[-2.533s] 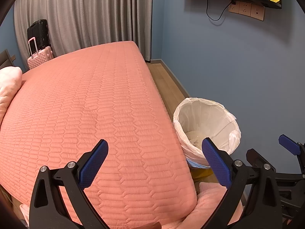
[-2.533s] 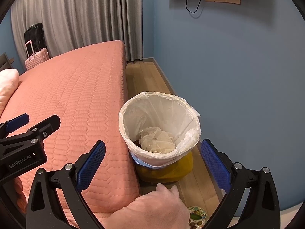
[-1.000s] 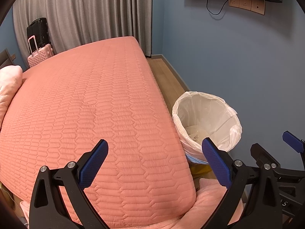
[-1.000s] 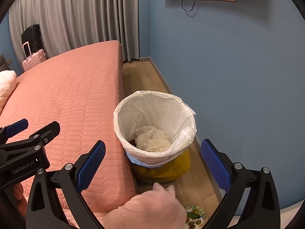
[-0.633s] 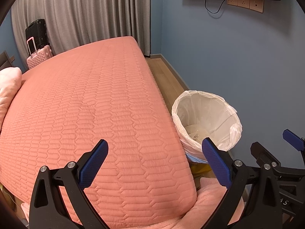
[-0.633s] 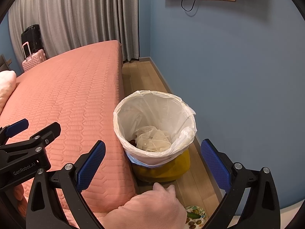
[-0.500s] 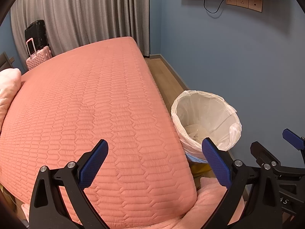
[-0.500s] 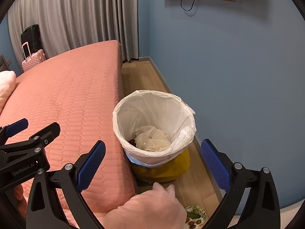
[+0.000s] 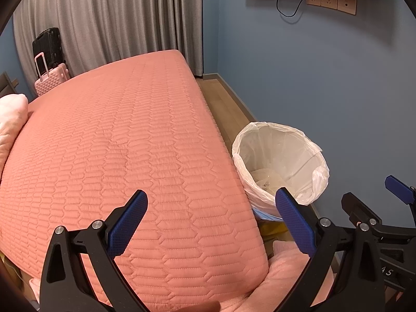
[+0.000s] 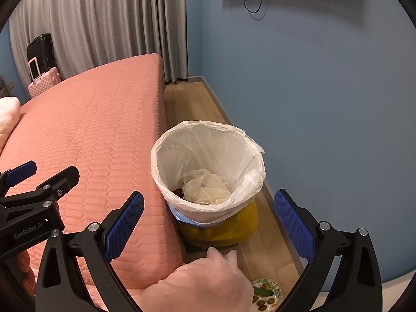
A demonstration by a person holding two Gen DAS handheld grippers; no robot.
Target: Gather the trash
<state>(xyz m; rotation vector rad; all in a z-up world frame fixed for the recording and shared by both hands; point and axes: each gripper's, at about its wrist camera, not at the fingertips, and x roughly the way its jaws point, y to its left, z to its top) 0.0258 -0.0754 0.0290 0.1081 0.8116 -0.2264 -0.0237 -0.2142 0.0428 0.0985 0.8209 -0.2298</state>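
Observation:
A yellow trash bin (image 10: 221, 230) lined with a white plastic bag (image 10: 208, 143) stands on the wooden floor between the bed and the blue wall. Crumpled whitish trash (image 10: 208, 187) lies inside it. The bin also shows in the left wrist view (image 9: 279, 156). My right gripper (image 10: 208, 221) is open and empty, just above and in front of the bin. My left gripper (image 9: 212, 221) is open and empty over the bed's near corner, left of the bin. Each gripper shows in the other's view: right (image 9: 374, 215), left (image 10: 39, 189).
A bed with a salmon quilted cover (image 9: 117, 143) fills the left. A pink pillow (image 9: 10, 119) lies at its far left. Pink and black suitcases (image 9: 49, 70) stand by grey curtains. A small patterned dish (image 10: 267, 293) sits on the floor near the bin. A pink-clad limb (image 10: 202, 283) is below.
Both views have shifted only slightly; the bin sits a little lower-left in frame. Both grippers stay open and empty.

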